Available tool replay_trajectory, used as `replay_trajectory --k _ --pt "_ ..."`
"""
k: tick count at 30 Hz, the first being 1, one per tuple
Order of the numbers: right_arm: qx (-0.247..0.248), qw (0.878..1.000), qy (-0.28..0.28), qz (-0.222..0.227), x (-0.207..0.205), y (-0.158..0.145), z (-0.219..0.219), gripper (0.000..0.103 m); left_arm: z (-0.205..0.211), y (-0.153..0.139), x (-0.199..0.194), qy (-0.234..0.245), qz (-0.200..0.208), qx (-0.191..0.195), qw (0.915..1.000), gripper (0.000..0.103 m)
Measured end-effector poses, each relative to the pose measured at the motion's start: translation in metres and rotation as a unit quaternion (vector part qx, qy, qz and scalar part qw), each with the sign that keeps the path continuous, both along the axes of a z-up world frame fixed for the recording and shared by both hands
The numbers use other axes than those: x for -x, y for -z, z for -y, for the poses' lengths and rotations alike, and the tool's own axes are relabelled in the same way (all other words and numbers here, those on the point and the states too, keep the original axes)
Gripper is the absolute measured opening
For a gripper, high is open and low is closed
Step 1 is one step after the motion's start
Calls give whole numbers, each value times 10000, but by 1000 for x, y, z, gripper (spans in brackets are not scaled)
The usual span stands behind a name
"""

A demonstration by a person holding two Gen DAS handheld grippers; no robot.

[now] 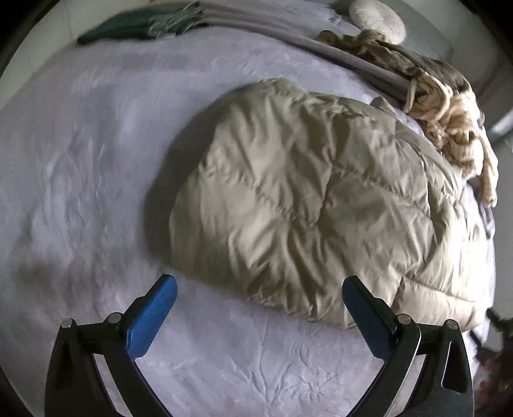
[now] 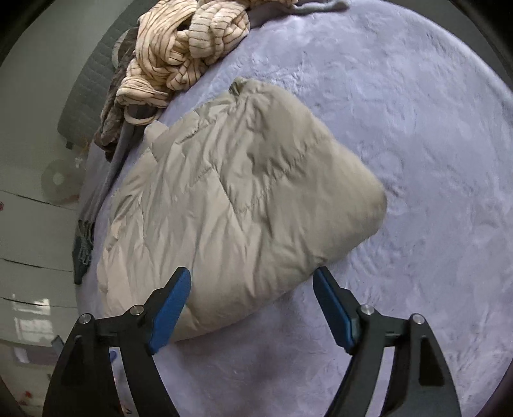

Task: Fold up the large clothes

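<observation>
Task's thing: a beige quilted puffer jacket [image 1: 320, 199], folded into a thick bundle, lies on the pale lavender embossed bedspread [image 1: 96, 160] of the bed.

Left gripper [image 1: 259, 288]: its blue-padded fingers stand wide apart and hold nothing; it hovers over the bedspread.

Right gripper [image 2: 251, 279]: its fingers are also spread and empty.

Key relation: the jacket lies straight ahead of both pairs of fingers. In the right wrist view its near edge reaches between the two fingers; in the left wrist view the bundle sits forward and to the right, near the right finger. I judge the right gripper better lined up with it.

Long axis: in the right wrist view the bundle runs diagonally, from near-left to far-right.

Material: shiny, crinkled shell with stitched quilting lines; puffy and soft, so it may spring open or slide.

Shape: rounded at the folded end, flatter toward the other end.

Neighbours: a cream knitted garment with dark thin stripes [image 2: 179, 51] lies crumpled just beyond the jacket; whether they touch I cannot tell. A dark green fringed cloth [image 1: 141, 27] lies well apart.
</observation>
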State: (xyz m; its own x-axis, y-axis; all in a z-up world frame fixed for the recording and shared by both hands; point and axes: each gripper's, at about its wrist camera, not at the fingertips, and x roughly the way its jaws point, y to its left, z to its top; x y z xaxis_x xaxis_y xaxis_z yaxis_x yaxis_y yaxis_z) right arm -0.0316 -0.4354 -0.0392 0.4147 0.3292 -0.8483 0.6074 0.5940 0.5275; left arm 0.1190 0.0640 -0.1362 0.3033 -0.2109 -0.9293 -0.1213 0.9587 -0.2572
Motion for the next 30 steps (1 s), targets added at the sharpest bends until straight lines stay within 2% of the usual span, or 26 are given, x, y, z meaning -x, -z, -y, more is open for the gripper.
replay_trajectory --k 3,5,6,7,8,11,15,21,27,28,29,30 --pt "-413 9990 157 2 4 15 -1 81 -10 11 4 -191 -139 642 9977 103" --pt "-612 9978 257 15 6 22 -2 81 -17 15 6 -346 -169 1152 9926 103" --pt "-724 9969 299 63 7 25 -3 84 -20 18 7 -390 -196 1336 9901 103" --pt "-798 9963 310 87 6 28 -5 94 -21 22 7 -435 -241 1508 9873 103" --pt "-850 9958 322 110 6 30 -6 100 -21 27 6 -472 -296 1651 9847 103" --pt "-1177 9919 434 220 1 40 -11 103 -19 44 7 -584 -467 1931 9783 103" --pt "-1504 9862 564 404 -11 47 -14 103 -14 55 4 -684 -435 2138 9735 103" --pt "-2048 9749 688 538 -32 65 -18 103 -17 56 -31 -1012 -118 2346 9667 103" --pt "-2468 9621 977 627 -45 86 -20 103 -14 72 -47 -1283 -131 2266 9654 103" --pt "-2481 9616 1001 618 -47 88 -20 103 -15 72 -48 -1307 -125 2257 9653 100" --pt "-2488 9614 1013 599 -47 88 -20 103 -14 70 -48 -1315 -101 2237 9657 93" --pt "-2505 9609 1033 569 -47 89 -19 103 -15 69 -49 -1279 -82 2235 9662 73"
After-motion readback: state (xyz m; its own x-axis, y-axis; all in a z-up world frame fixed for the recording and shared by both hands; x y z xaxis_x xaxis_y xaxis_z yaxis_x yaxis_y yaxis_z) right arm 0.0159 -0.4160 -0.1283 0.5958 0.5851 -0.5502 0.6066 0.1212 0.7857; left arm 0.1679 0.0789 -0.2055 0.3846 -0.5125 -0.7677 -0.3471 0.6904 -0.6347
